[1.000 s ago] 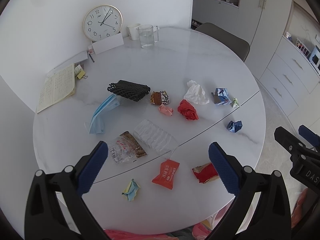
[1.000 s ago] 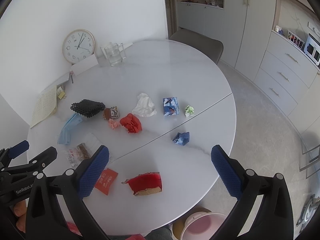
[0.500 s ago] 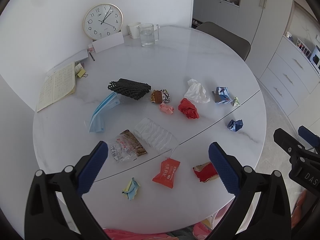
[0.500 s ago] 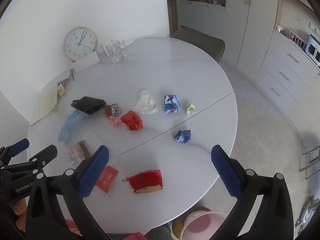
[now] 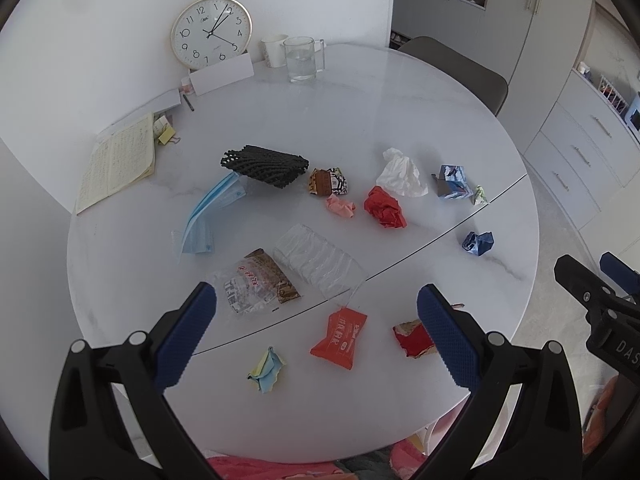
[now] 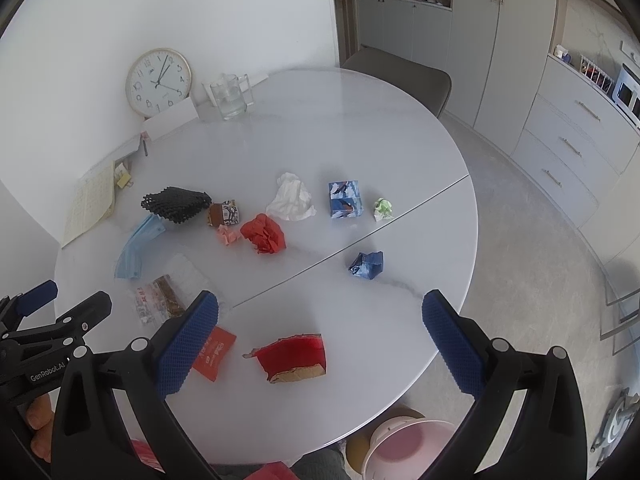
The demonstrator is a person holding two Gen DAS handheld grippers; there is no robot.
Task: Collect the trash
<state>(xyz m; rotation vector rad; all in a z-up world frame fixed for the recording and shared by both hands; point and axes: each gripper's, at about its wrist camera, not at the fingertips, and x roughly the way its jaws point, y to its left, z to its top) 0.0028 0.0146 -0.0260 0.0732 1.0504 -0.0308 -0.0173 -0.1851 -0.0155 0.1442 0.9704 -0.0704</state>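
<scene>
Trash lies scattered on a round white table [image 5: 400,92]. Near the front edge are an orange-red sachet [image 5: 340,338], a torn red wrapper [image 6: 296,358] and a yellow-blue paper scrap [image 5: 267,369]. Further back lie a clear plastic tray [image 5: 318,260], a snack bag [image 5: 256,282], a blue face mask [image 5: 208,216], black foam netting [image 5: 266,165], a red paper ball [image 6: 264,234], a white tissue [image 6: 292,198] and a blue paper ball [image 6: 366,265]. My left gripper [image 5: 316,332] is open and empty above the sachet. My right gripper [image 6: 320,338] is open and empty above the torn red wrapper.
A clock [image 5: 211,32], a glass pitcher [image 5: 302,58], a cup [image 5: 274,50] and a notebook [image 5: 118,162] stand at the table's back left. A pink bin [image 6: 404,450] sits on the floor under the front edge. A chair [image 6: 400,76] is behind the table.
Both grippers have drifted slightly; the scene sits a little lower in the right wrist view. Both stay open and empty. No trash has moved.
</scene>
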